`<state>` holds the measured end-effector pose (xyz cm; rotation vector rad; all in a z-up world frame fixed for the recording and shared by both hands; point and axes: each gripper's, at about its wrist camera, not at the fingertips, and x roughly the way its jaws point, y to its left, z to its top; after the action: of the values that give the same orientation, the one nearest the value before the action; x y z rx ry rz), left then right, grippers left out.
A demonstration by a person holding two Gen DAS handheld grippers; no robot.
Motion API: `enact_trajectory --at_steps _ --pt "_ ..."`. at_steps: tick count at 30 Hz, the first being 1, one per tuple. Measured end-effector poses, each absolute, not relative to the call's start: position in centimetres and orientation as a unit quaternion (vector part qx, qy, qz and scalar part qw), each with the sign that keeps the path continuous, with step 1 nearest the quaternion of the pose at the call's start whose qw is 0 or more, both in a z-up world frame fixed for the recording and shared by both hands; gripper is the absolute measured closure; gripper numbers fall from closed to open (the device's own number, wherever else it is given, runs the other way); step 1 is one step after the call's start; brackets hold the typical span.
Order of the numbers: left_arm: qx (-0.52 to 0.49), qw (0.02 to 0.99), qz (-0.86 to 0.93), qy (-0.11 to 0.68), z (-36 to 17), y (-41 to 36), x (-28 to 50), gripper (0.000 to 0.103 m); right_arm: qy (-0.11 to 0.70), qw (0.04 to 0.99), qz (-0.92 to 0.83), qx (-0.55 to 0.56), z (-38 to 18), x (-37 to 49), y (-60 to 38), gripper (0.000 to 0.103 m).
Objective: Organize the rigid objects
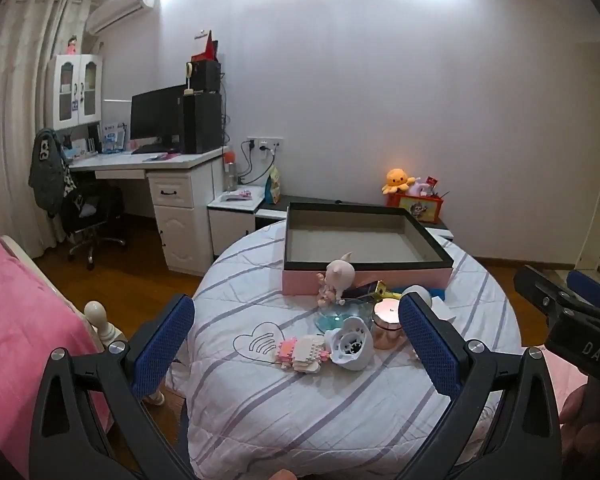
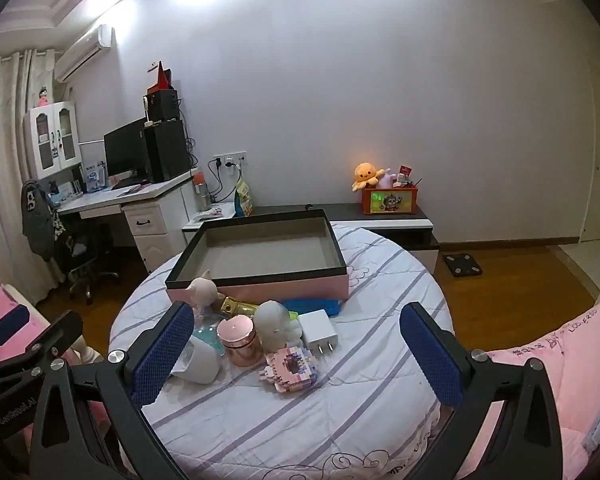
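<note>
Left wrist view looks down over a round table (image 1: 260,420) under a white cloth with grey stripes. The left gripper (image 1: 296,344) stands with its blue-padded jaws spread wide, and nothing is between the pads; they hover above the near part of the cloth, touching none of the objects. Beyond and between the fingers lies the cluster to be sorted: a pink and white block model (image 1: 300,354), a white fan-like device (image 1: 350,344) lying on its side just right of it, a rose-coloured jar (image 1: 387,326) with a glowing top, and a small pale figurine (image 1: 338,280) standing close to the box. The shallow box (image 1: 364,244), pink outside with a black rim and a bare grey floor, sits at the far side of the table, past the cluster.

From the right wrist camera, the right gripper (image 2: 296,346) is likewise spread fully, gripping nothing and touching nothing. The rose-coloured jar (image 2: 240,338), a white rounded figure (image 2: 276,322), a white plug adapter (image 2: 319,332) and the block model (image 2: 290,370) lie between its fingers and just ahead of them. A gold item (image 2: 238,306) and a blue flat object (image 2: 314,305) lie against the box's near wall. The left gripper shows at the left edge, well apart from the objects.
</note>
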<state>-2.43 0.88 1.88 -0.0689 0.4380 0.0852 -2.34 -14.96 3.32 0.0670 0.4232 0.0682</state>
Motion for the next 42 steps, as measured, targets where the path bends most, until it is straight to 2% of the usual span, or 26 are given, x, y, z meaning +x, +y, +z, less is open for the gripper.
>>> enact_trajectory --at_steps 42 --pt "-0.043 0.973 0.035 0.223 1.31 0.76 -2.61 0.000 0.212 0.976 0.039 0.027 3.44 -2.59 -14.68 0.000"
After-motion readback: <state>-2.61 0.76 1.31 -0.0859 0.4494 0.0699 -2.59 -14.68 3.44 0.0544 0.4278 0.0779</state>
